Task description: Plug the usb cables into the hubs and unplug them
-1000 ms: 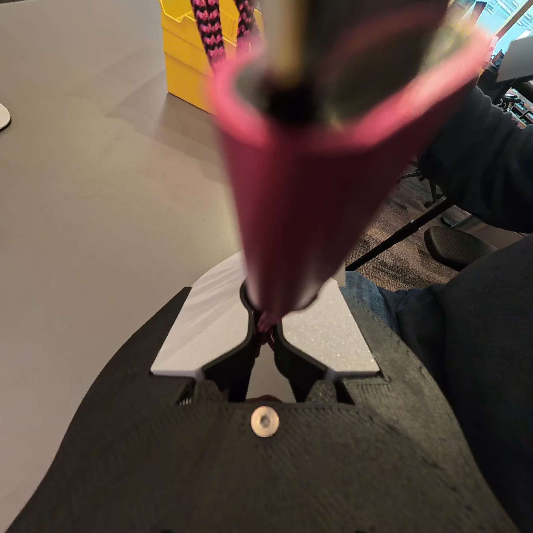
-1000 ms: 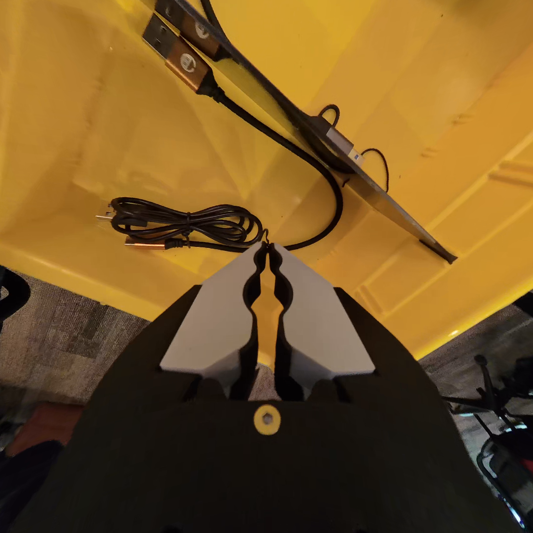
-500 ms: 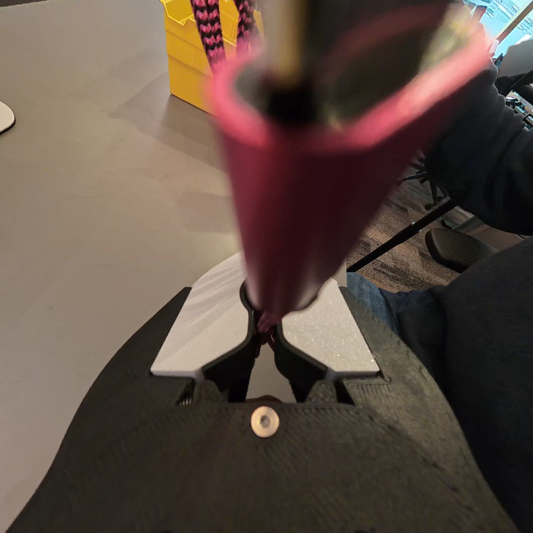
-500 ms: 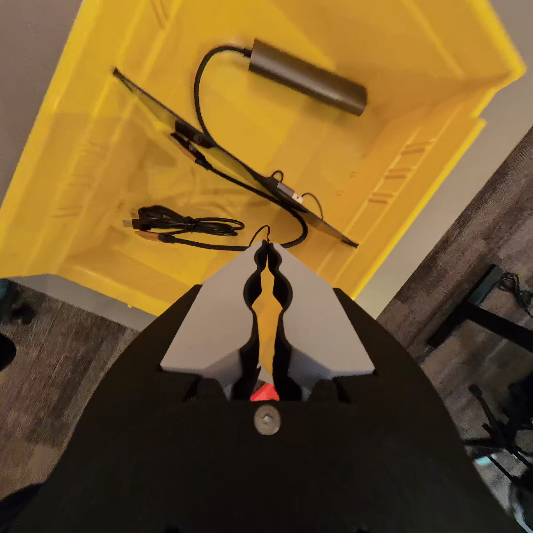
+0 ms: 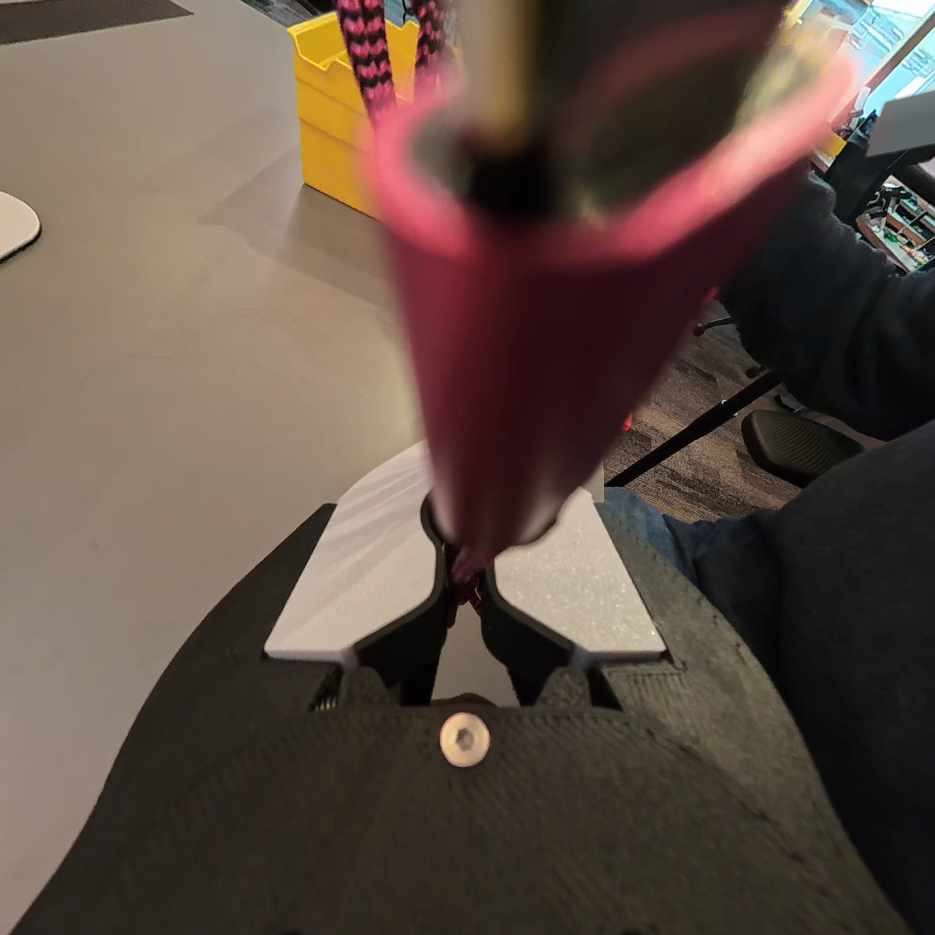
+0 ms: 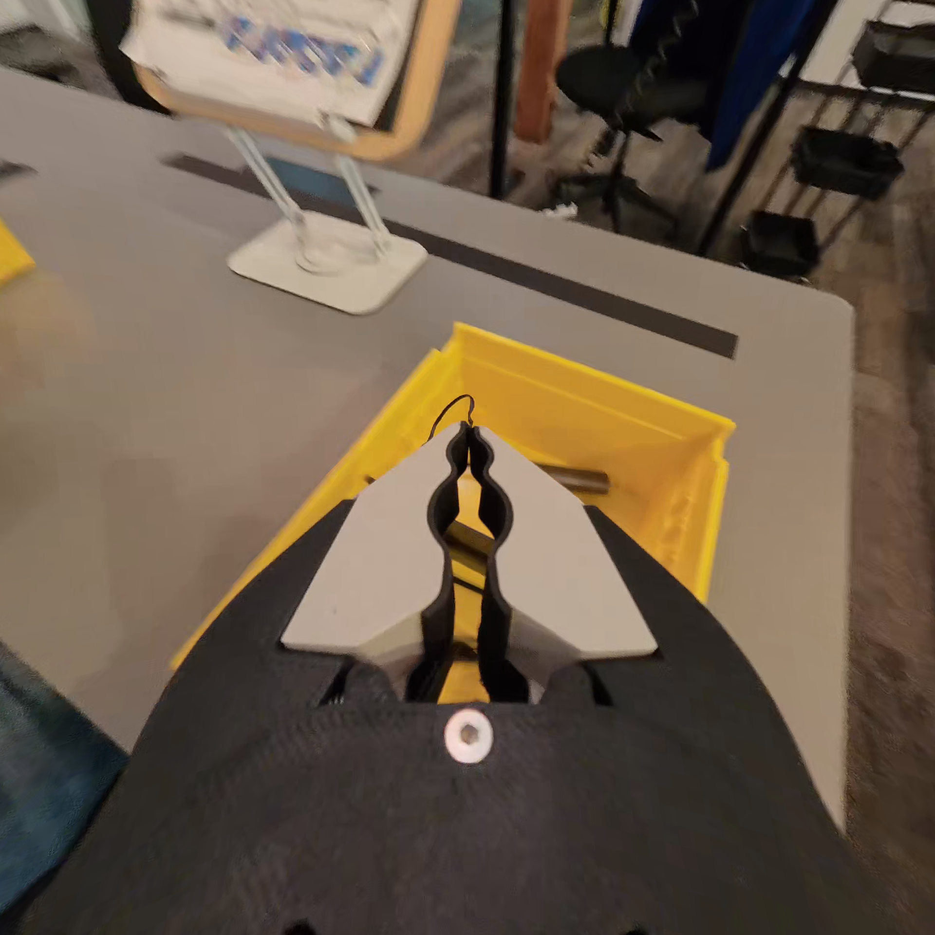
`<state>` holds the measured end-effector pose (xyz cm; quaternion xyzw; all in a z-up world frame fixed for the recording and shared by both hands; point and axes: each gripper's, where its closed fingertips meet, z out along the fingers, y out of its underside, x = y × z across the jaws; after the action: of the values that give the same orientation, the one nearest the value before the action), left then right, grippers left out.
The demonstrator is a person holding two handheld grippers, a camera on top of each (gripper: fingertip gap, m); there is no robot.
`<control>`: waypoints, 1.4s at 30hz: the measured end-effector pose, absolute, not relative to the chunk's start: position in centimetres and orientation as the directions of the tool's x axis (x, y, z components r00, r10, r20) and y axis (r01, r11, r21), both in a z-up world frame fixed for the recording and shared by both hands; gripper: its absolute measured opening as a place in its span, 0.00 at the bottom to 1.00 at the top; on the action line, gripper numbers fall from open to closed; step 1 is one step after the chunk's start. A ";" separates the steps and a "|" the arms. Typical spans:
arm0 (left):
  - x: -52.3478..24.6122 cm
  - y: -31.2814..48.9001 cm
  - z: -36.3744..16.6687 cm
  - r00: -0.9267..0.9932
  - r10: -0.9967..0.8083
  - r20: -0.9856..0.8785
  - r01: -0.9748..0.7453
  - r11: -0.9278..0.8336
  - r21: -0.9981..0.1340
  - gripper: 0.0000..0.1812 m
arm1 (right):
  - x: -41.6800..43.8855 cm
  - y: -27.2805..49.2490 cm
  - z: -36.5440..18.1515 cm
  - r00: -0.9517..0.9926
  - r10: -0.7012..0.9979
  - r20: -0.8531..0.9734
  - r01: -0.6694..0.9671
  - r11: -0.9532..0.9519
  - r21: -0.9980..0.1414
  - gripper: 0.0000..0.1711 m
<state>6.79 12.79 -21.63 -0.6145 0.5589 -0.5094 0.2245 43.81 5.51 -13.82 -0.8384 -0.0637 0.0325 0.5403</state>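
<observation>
Between the left gripper's (image 5: 468, 526) fingers sits a clamped pink hub (image 5: 531, 324) (blurred); the right gripper (image 6: 469, 430) pinches a thin black cable (image 6: 448, 411) above the yellow bin (image 6: 597, 399).

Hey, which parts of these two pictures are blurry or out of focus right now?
Left wrist view: the pink hub held in the left hand-held gripper is too close, so it is soft, while the grey table stays fairly sharp. Right wrist view: motion blur smears the stand and background; the yellow bin is slightly soft.
</observation>
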 end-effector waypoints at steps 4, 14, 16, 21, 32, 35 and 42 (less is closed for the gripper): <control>7.2 12.5 -20.9 -0.167 -0.922 0.350 -0.433 -0.251 -0.866 0.05 | 37.2 6.6 -11.0 0.952 0.303 -0.047 0.061 -0.338 -0.939 0.00; 6.9 12.8 -19.9 -0.147 -0.973 0.178 -0.459 -0.092 -0.884 0.05 | 17.3 9.8 -7.7 0.632 0.758 -0.161 0.028 -0.230 -0.973 0.00; 6.4 13.1 -20.4 -0.137 -0.981 0.138 -0.513 -0.049 -0.857 0.05 | 14.6 9.9 -6.8 0.574 0.812 -0.105 0.081 -0.184 -0.980 0.00; 5.5 12.8 -21.9 -0.184 -0.982 0.039 -0.660 0.094 -0.745 0.04 | 9.6 10.7 -6.6 0.465 0.884 0.042 0.300 -0.112 -0.947 0.00; 3.5 13.8 -26.8 -0.208 -0.965 0.158 -0.930 0.145 -0.337 0.04 | 8.0 11.0 -11.1 0.405 0.913 0.051 0.358 -0.107 -0.927 0.00; 4.1 13.3 -27.1 -0.215 -0.954 0.209 -0.939 0.144 -0.311 0.04 | 7.8 11.4 -12.1 0.397 0.918 0.012 0.313 -0.123 -0.942 0.00; 4.6 13.3 -27.4 -0.239 -0.952 0.190 -0.951 0.190 -0.242 0.04 | 9.3 13.9 -13.6 0.525 0.848 0.071 0.337 -0.131 -0.932 0.00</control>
<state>4.56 13.28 -27.40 -0.6170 0.7714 -0.1558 0.0016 9.33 13.89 -13.61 -0.7090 -0.4178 0.2505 0.5099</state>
